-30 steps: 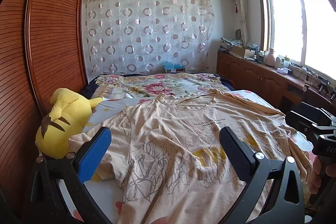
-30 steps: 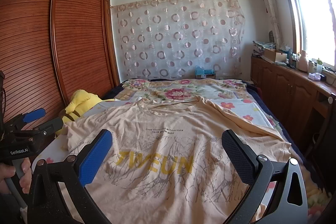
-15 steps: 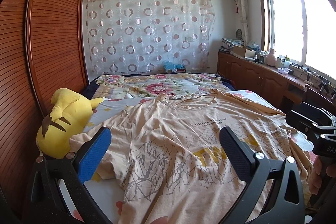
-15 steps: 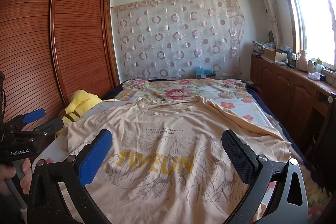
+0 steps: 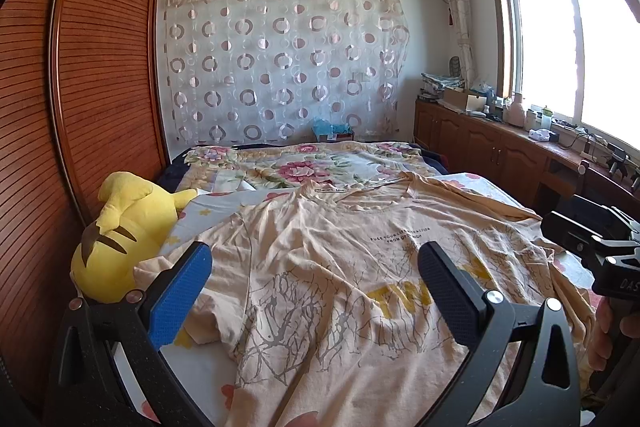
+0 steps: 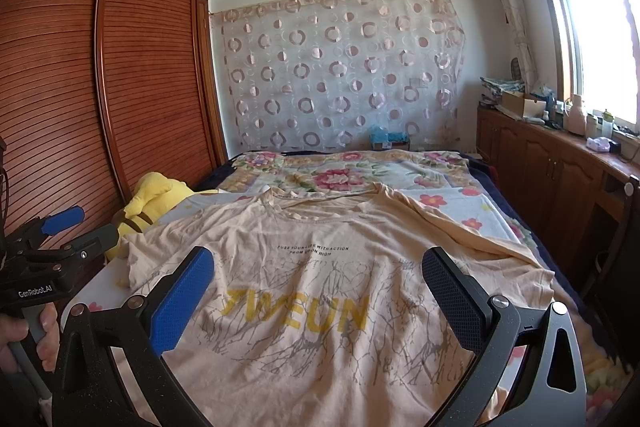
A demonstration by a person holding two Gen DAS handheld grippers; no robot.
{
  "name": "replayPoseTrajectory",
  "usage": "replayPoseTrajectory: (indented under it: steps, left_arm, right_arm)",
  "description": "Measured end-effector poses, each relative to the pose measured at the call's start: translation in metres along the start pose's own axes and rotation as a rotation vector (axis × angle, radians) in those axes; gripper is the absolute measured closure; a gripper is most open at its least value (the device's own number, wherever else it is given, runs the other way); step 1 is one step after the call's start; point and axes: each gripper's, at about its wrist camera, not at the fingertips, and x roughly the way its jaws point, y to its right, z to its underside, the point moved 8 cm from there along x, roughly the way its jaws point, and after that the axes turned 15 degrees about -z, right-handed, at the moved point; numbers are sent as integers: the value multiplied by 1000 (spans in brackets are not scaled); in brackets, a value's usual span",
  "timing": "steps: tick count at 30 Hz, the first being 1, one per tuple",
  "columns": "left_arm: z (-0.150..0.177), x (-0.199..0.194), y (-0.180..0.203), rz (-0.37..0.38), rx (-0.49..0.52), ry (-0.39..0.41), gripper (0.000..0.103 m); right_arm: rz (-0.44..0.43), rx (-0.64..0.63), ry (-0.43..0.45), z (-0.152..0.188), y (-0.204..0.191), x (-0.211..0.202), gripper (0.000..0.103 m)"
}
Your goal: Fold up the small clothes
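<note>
A peach T-shirt (image 5: 340, 267) with yellow letters and a grey branch print lies spread face up on the bed, collar toward the far end; it also shows in the right wrist view (image 6: 320, 287). My left gripper (image 5: 316, 267) is open and empty above the shirt's left side, near its left sleeve. My right gripper (image 6: 318, 269) is open and empty above the shirt's lower middle. Each gripper shows at the edge of the other's view: the right one (image 5: 592, 247) and the left one (image 6: 72, 231).
A yellow plush toy (image 5: 124, 235) sits at the bed's left edge beside the wooden wardrobe (image 5: 80, 107). A floral quilt (image 5: 304, 167) covers the far end of the bed. A wooden cabinet (image 6: 560, 167) with clutter runs along the right under the window.
</note>
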Motion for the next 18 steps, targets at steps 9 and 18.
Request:
replayPoseTrajectory:
  steps: [9,18]
  left_arm:
    - [0,0,0,0,1,1,0]
    - [0,0,0,-1,2,2,0]
  right_arm:
    - [0,1,1,0,0,0,0]
    - [0,-1,3,0,0,0,0]
